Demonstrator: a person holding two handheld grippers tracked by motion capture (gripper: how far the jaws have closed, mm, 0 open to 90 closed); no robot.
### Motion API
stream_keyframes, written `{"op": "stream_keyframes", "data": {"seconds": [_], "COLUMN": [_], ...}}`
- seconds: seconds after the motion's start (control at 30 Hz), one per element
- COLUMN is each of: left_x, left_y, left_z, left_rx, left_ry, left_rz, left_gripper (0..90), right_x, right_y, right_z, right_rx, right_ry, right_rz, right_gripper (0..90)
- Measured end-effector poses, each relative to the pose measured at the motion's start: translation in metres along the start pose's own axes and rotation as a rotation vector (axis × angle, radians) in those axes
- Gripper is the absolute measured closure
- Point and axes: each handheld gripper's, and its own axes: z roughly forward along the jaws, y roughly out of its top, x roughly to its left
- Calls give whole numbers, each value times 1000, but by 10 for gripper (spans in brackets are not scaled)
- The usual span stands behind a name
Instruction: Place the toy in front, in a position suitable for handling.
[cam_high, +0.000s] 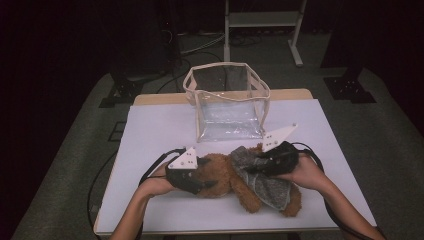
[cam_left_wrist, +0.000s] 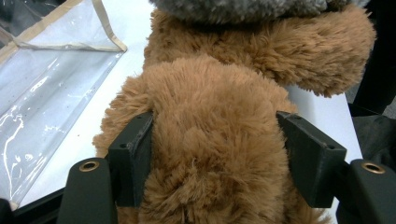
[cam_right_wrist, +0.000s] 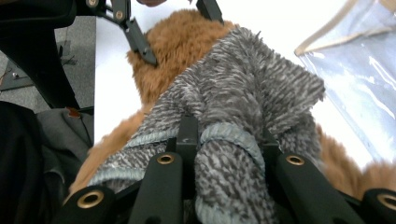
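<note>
Teddy bear (cam_high: 225, 175) head clamped in left tongs (cam_high: 207, 172), grey sweater (cam_high: 267, 182) pinched by right tongs (cam_high: 255, 165)

The teddy bear (cam_high: 225, 175) lies across the near middle of the counter (cam_high: 150, 130), its sweater (cam_high: 265, 175) on the right; the bag (cam_high: 227, 102) stands behind it, farther back.

We saw shaggy brown plush on the teddy bear (cam_high: 220, 172), a nubbly grey knit sweater (cam_right_wrist: 243, 102), a glossy clear plastic bag (cam_high: 227, 107) with cloth trim, matt black jaws, and a smooth white tabletop (cam_high: 160, 130).
</note>
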Motion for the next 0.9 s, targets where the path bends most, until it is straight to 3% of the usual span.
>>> {"op": "stream_keyframes", "data": {"seconds": [0.17, 0.27, 0.47, 0.67, 0.8, 0.9], "left_x": [-5, -6, -13, -16, -15, -10], "left_y": [2, 5, 9, 6, 5, 8], "left_z": [-1, -1, -2, -7, -12, -16], "left_rx": [9, 26, 66, 69, 63, 32], "left_ry": [6, 4, 4, -8, 2, 1], "left_rz": [20, 25, 71, 81, 75, 56], "left_gripper": [312, 312, 311, 309, 276, 232], "right_x": [2, 2, -8, -17, -9, 0], "right_y": [-28, -41, -37, -16, -15, -23], "right_z": [-18, -32, -47, -33, -18, -15], "right_rx": [-41, -41, -83, -110, -63, -66], "right_ry": [19, -5, -43, -53, -42, -42], "right_rz": [76, 104, 136, 123, 92, 84], "right_gripper": [711, 711, 709, 706, 707, 707]}}
